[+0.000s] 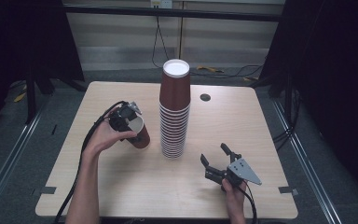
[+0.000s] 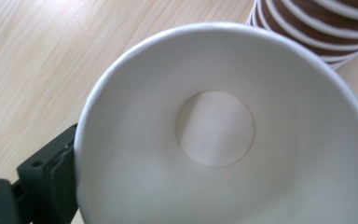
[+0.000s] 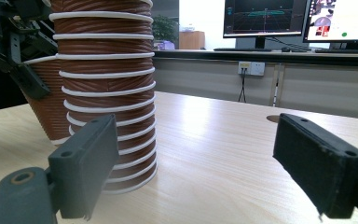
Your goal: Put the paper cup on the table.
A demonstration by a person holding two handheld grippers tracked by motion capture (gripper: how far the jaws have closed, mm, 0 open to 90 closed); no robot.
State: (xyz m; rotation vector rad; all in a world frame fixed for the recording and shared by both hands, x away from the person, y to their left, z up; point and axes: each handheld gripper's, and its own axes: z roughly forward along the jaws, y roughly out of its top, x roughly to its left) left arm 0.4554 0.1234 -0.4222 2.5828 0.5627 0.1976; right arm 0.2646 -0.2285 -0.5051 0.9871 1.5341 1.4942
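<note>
A tall stack of upside-down brown paper cups (image 1: 174, 112) with white rims stands mid-table. Left of it, a single brown cup (image 1: 140, 134) leans with its white mouth turned up and to the left, and my left gripper (image 1: 127, 119) is shut on it near the rim. The left gripper view looks straight into this cup (image 2: 214, 126); one black finger (image 2: 51, 172) lies against its outer wall, and the other is hidden by the cup. My right gripper (image 1: 213, 153) rests open and empty near the front right, pointing at the stack (image 3: 105, 93).
The wooden table (image 1: 242, 121) has a round cable hole (image 1: 205, 97) behind and to the right of the stack. Cables lie on the floor behind the table. Monitors (image 3: 261, 18) stand on a desk far behind the table.
</note>
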